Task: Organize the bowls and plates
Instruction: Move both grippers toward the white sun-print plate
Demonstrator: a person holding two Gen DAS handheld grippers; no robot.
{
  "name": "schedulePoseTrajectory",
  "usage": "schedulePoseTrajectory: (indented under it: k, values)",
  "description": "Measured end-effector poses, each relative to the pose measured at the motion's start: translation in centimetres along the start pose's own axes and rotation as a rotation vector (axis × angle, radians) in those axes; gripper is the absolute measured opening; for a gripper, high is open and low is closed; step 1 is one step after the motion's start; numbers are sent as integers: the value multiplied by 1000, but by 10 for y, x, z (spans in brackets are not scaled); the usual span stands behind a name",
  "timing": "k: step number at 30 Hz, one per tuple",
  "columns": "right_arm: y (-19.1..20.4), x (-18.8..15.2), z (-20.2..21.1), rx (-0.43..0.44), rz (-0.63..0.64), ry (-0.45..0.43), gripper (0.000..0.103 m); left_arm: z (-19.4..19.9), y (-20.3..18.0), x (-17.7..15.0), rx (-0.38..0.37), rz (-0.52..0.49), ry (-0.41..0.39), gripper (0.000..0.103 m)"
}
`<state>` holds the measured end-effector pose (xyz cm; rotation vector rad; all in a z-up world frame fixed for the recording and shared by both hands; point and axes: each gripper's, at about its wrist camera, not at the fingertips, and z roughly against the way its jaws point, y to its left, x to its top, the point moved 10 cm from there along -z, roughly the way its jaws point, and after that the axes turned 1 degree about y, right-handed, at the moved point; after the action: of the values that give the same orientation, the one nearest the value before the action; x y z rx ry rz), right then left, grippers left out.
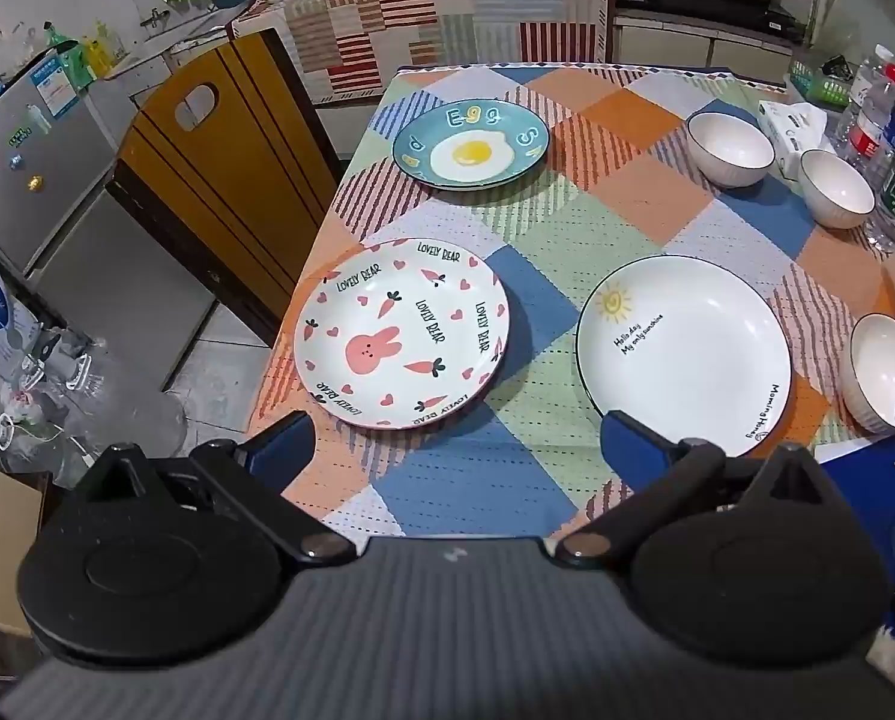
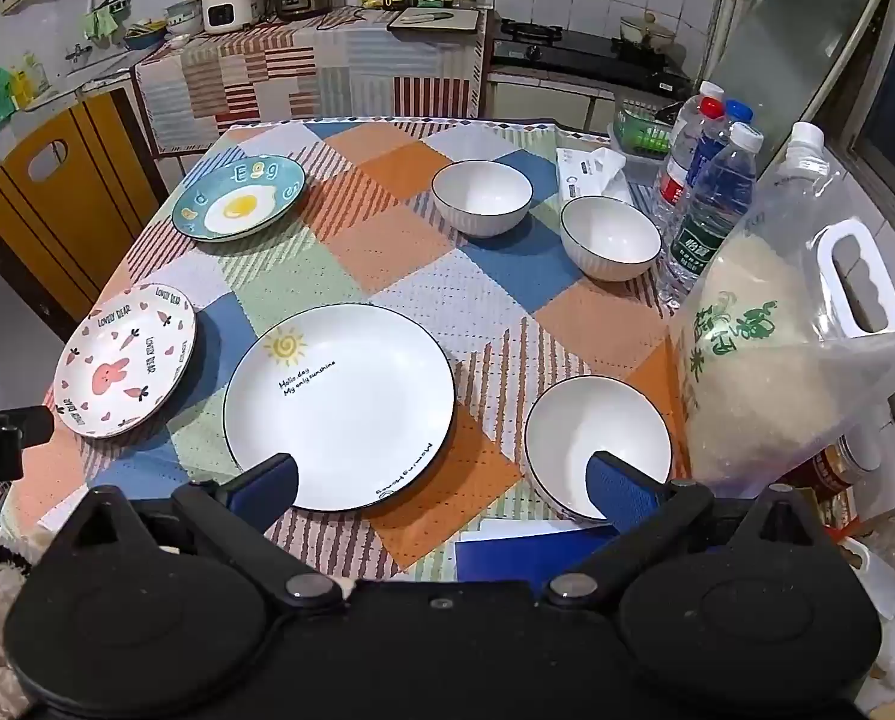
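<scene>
Three plates lie on the patchwork tablecloth: a teal egg plate [image 1: 471,144] [image 2: 238,197] at the far left, a pink rabbit plate [image 1: 400,333] [image 2: 124,360] at the near left, and a white sun plate [image 1: 684,354] [image 2: 339,405] near the front. Three white bowls stand to the right: two far ones [image 2: 482,197] [image 2: 610,237] and a near one [image 2: 597,438] [image 1: 888,369]. My left gripper [image 1: 456,450] hovers open above the front edge between the rabbit and sun plates. My right gripper [image 2: 444,480] is open above the gap between the sun plate and the near bowl. Neither holds anything.
Water bottles [image 2: 708,192], a tissue pack [image 2: 591,171] and a large bag of rice [image 2: 771,360] crowd the table's right side. A wooden chair [image 1: 219,168] stands off the left edge. A blue sheet [image 2: 525,552] lies at the front edge.
</scene>
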<state>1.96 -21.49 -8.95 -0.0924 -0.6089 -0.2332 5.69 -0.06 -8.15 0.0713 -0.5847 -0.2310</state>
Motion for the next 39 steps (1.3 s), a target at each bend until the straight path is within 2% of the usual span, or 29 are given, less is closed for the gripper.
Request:
schedulePoseTrajectory:
  k: [4,19,39]
  values:
    - [0,1,-1,-2,4,3,103,4,4,2,-30,14,-8,103]
    - [-1,-2,-4,1,1,8,103,-4,14,-3,-1,59,-6,102]
    - [-6,-1,-1,-25,5,-10,103,3,8,-7,-28,26,-54,102]
